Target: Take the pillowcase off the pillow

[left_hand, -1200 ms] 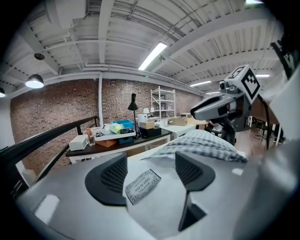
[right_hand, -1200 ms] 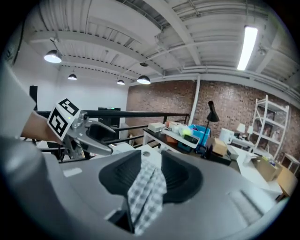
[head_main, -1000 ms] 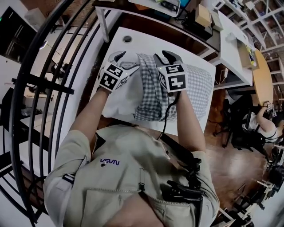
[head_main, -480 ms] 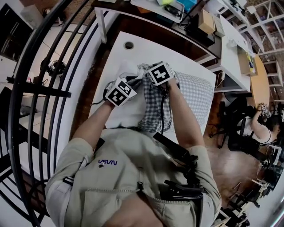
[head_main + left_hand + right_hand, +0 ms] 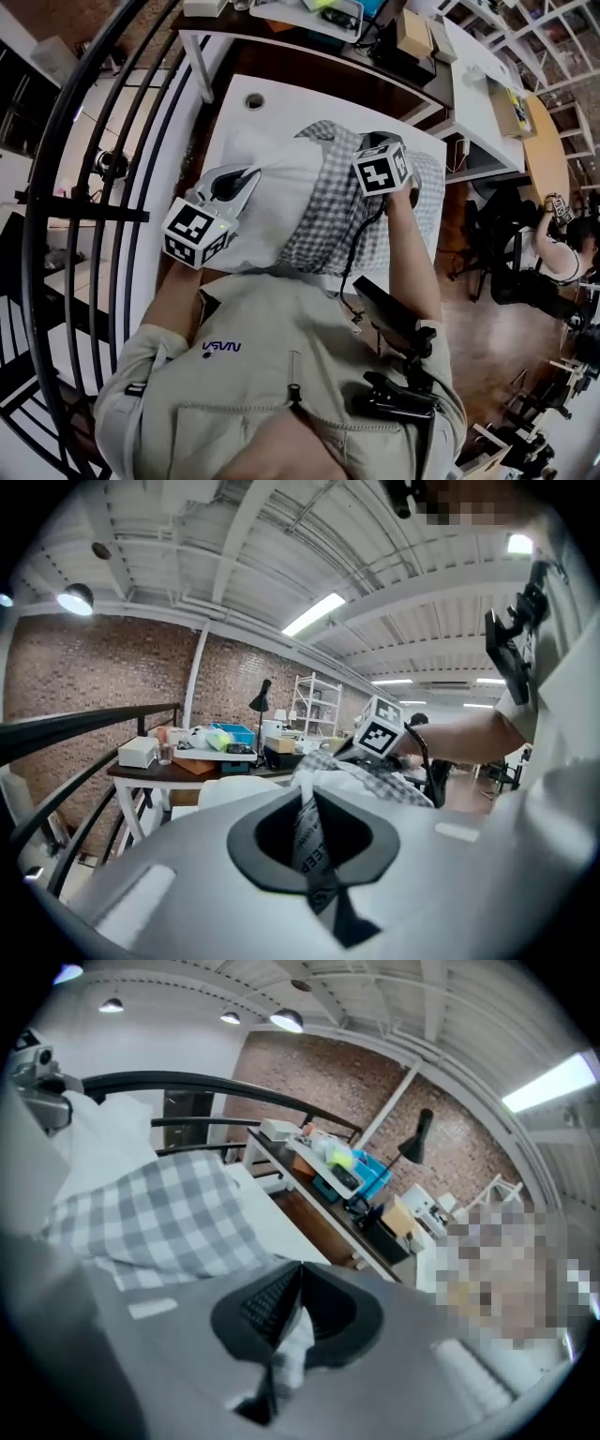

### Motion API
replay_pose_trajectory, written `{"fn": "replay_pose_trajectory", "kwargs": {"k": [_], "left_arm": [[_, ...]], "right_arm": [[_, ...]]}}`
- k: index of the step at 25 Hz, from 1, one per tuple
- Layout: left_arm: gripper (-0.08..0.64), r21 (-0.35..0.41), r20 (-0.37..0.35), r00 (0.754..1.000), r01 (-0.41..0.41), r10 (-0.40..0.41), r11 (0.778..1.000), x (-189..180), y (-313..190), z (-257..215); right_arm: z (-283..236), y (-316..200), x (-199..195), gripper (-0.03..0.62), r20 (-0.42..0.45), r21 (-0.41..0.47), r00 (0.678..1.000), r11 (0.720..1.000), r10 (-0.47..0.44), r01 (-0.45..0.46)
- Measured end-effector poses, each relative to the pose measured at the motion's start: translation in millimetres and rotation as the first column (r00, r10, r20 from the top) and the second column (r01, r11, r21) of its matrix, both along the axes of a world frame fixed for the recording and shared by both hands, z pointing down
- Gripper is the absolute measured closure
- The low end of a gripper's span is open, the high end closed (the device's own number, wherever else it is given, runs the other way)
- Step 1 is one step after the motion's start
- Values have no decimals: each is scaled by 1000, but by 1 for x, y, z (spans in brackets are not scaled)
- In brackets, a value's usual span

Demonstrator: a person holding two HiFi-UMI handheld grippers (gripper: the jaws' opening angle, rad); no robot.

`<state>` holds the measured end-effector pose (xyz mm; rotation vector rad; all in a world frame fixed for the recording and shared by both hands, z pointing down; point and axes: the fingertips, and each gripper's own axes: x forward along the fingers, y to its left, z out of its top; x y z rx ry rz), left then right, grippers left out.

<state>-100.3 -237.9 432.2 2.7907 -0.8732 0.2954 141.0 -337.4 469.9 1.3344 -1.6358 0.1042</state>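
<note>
- One white table (image 5: 234,103) lies under the pillow and bears nothing else that matters here.
- The white pillow (image 5: 277,187) shows more bare cloth than a second ago. Its uncovered end now reaches further toward the person's left.
- The checked pillowcase (image 5: 337,211) covers only the right part of the pillow and is bunched at the line where the two meet. I judge it roughly half off.
- The left gripper (image 5: 246,175) has drawn back from the pillow's far edge to its bare left end. Its jaws have just been closing and now pinch pillow material.
- The right gripper (image 5: 375,142) has shifted to the pillow's right, over the covered part. Its jaws have just been closing too and now nip a fold of checked cloth.
- A printed label (image 5: 305,834), sewn at the pillow's bare end, is the strip caught between the left jaws.
- With both grips set on opposite pieces, pulling apart should slide the case off. The thin label looks the weaker hold.
</note>
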Motion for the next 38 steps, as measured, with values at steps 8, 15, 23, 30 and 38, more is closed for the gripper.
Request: {"fn": "replay_pose_trajectory", "kwargs": {"k": [8, 15, 23, 30, 38], "left_arm": [[545, -88, 85, 995, 52, -44, 995, 8, -45, 80], [454, -16, 149, 988, 39, -37, 999, 33, -52, 84], [350, 85, 112, 992, 48, -57, 995, 15, 8, 39], [318, 36, 197, 979, 45, -52, 998, 19, 91, 73], [316, -8, 290, 956, 58, -54, 998, 1, 127, 121]], "right_arm": [[51, 31, 60, 584, 71, -11, 987, 990, 142, -141], [26, 38, 61, 527, 145, 147, 980, 976, 137, -158], [-16, 115, -5, 506, 371, 269, 927, 950, 47, -156], [-2, 211, -68, 485, 479, 225, 876, 973, -56, -60], [68, 291, -120, 465, 513, 60, 858, 998, -24, -9]]}}
